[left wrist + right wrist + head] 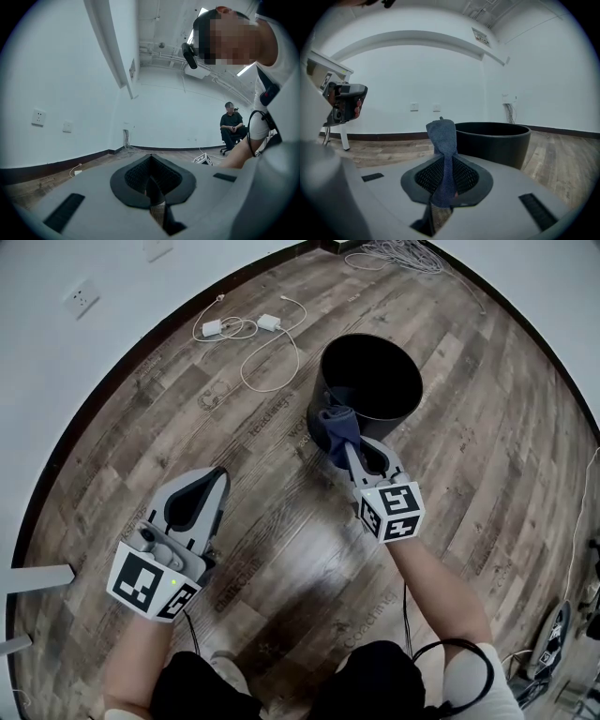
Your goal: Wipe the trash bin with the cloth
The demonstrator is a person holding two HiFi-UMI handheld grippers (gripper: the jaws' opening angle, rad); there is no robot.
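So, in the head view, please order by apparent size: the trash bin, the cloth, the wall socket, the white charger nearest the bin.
1. trash bin
2. cloth
3. wall socket and white charger: both small, about alike, so unranked.

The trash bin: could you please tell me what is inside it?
Only dark inner walls show inside the trash bin; no contents are visible. Its near inner side is hidden behind the rim and the cloth that the right gripper holds.
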